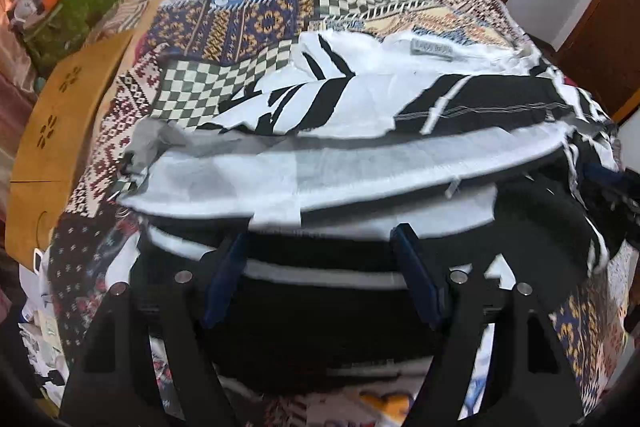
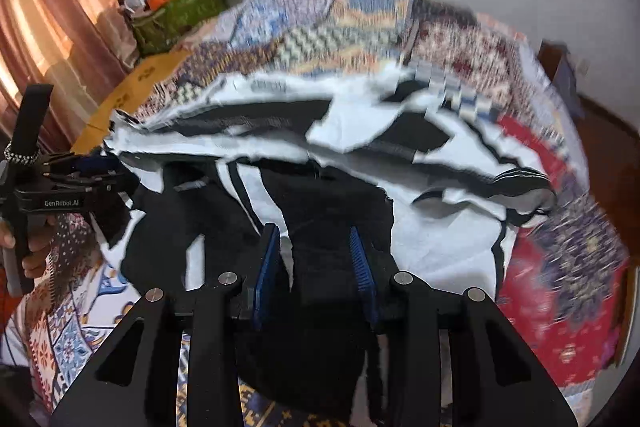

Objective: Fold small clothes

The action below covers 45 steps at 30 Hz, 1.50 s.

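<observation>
A black-and-white patterned garment [image 1: 360, 115] lies crumpled across a patchwork quilt-covered surface [image 1: 248, 23], filling the middle of both frames. At the bottom centre of the left wrist view, the left hand-held gripper [image 1: 320, 255] hovers with its blue-padded jaws wide apart, gripping nothing. At the bottom of the right wrist view, the right hand-held gripper [image 2: 316, 251] stands partly open over black fabric; motion blur makes contact uncertain, though the pads seem clear of it.
</observation>
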### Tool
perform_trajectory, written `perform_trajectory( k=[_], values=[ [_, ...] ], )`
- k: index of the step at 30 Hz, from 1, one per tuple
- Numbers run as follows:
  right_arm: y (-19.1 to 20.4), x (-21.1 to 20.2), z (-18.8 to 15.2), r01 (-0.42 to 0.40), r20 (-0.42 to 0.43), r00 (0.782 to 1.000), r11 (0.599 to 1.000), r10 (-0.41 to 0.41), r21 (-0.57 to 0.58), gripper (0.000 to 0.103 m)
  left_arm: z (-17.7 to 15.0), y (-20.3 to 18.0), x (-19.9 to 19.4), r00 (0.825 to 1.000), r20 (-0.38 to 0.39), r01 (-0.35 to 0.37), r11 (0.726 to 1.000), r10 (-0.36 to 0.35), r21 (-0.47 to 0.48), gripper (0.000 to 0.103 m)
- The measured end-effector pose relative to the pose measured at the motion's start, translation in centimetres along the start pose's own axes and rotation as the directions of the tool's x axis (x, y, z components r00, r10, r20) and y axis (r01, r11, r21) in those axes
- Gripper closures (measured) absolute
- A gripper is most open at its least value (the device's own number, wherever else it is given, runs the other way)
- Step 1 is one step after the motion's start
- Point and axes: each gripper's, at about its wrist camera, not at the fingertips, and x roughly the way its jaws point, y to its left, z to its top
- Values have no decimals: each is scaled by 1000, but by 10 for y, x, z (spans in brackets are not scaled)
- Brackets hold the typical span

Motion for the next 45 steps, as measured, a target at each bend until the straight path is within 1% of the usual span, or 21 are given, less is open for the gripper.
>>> perform_trajectory(
  k=[4,8,11,13,15,18,21,24,25,28,31,33,35,36,37,38,39,40,41,42,45],
  values=[
    [-1,5,8,-10,-5,1000,1000,10,-21,70,20,4,1,1000,26,-17,1000,17,4,29],
    [0,5,34,9,16,1000,999,-8,-50,70,55,11,-3,994,76,-85,996,84,12,29],
    [-3,3,56,77,76,994,996,-73,-51,70,84,21,-15,977,137,-160,987,161,-21,29],
    [-10,-8,68,109,144,984,994,-107,-1,70,94,31,-30,967,187,-165,985,173,-59,29],
    [-15,-19,71,94,181,979,995,-98,33,70,96,43,-45,961,220,-149,984,166,-94,29],
    [-18,-36,67,86,228,969,995,-97,58,70,86,58,-56,959,229,-146,983,168,-111,29],
    [-16,-48,51,82,222,971,996,-91,47,69,69,74,-54,967,184,-154,981,175,-122,29],
    [-17,-56,33,89,212,973,995,-95,38,52,41,93,-46,981,116,-135,979,153,-155,28],
    [-17,-58,23,102,203,973,994,-107,35,49,29,102,-41,987,83,-123,977,139,-177,28],
    [-19,-58,-4,108,168,979,993,-113,39,49,1,115,-30,994,26,-102,971,110,-216,28],
    [-28,-51,-27,88,114,989,991,-99,96,49,-25,119,-19,997,-18,-81,969,79,-235,28],
    [-33,-44,-39,74,78,993,987,-86,140,49,-39,115,-13,999,-38,-41,970,33,-240,28],
    [-37,-35,-49,40,51,997,982,-51,186,49,-49,109,-10,999,-46,4,969,-16,-247,35],
    [-38,-33,-52,21,46,998,980,-30,200,50,-54,107,-10,998,-39,28,966,-40,-258,45],
    [-38,-32,-54,-3,46,999,977,-7,211,60,-56,106,-11,997,-35,50,962,-62,-270,57],
    [-37,-31,-56,-37,45,999,973,28,227,74,-60,105,-12,995,-29,81,955,-93,-284,64],
    [-37,-30,-58,-58,41,998,969,50,240,77,-62,103,-13,992,-26,107,951,-119,-292,78],
    [-36,-30,-60,-70,41,997,967,62,247,81,-64,101,-16,991,-26,122,948,-135,-293,85],
    [-33,-32,-61,-72,48,997,968,62,240,88,-66,98,-20,992,-21,116,952,-128,-285,86],
    [-31,-35,-62,-72,54,997,970,61,232,89,-68,95,-25,994,-13,105,957,-112,-269,89],
    [-29,-48,-68,-82,75,995,970,66,231,92,-79,90,-47,997,27,78,973,-74,-219,90]
  ],
)
